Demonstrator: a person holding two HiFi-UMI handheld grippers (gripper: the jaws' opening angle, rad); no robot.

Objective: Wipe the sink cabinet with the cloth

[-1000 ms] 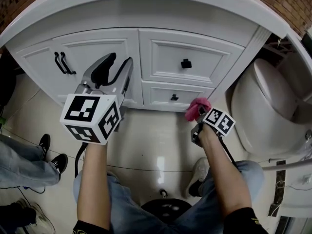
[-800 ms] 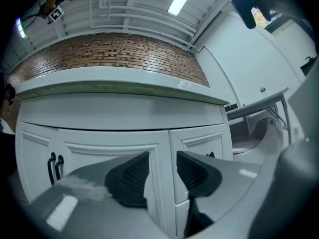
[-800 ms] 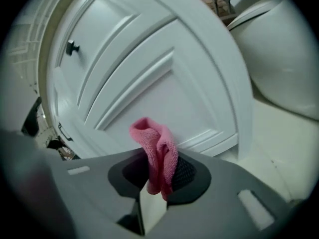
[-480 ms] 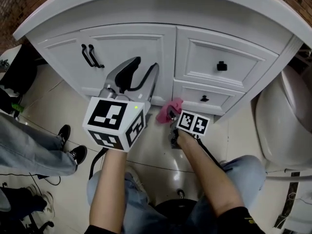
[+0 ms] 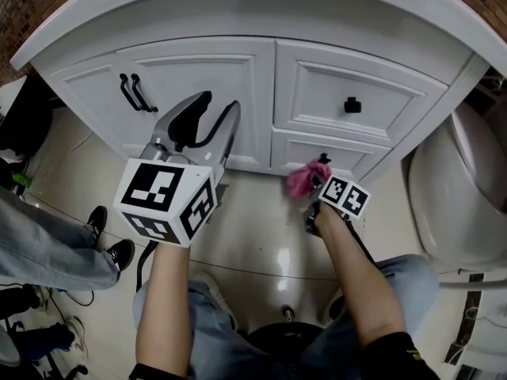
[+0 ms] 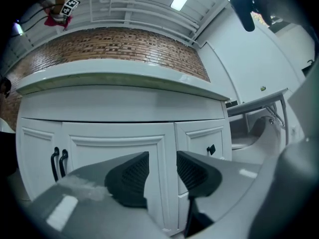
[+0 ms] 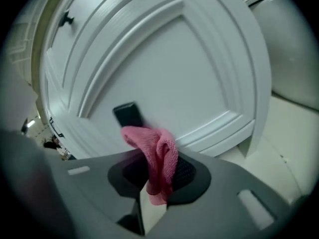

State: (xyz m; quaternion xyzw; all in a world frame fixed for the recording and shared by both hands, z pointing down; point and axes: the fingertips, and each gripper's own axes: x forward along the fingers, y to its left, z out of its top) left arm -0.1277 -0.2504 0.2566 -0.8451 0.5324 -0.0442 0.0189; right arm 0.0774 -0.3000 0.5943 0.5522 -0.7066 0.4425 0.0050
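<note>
The white sink cabinet (image 5: 198,77) fills the top of the head view, with a door on the left and two drawers on the right. My right gripper (image 5: 315,184) is shut on a pink cloth (image 5: 304,177), which it holds against the lower drawer front (image 5: 348,158). In the right gripper view the pink cloth (image 7: 158,156) sticks up from between the jaws, just in front of the drawer's black knob (image 7: 127,114). My left gripper (image 5: 214,108) hangs open before the cabinet door (image 6: 119,148), apart from it and holding nothing.
Two black bar handles (image 5: 131,92) sit on the door, and a black knob (image 5: 352,105) on the upper drawer. A white toilet (image 5: 459,196) stands close on the right. Another person's legs and black shoes (image 5: 107,244) are at the left on the glossy tiled floor (image 5: 261,252).
My right gripper has slid the cloth rightwards along the lower drawer, from near the door edge to the knob. The left gripper stays open in front of the door.
</note>
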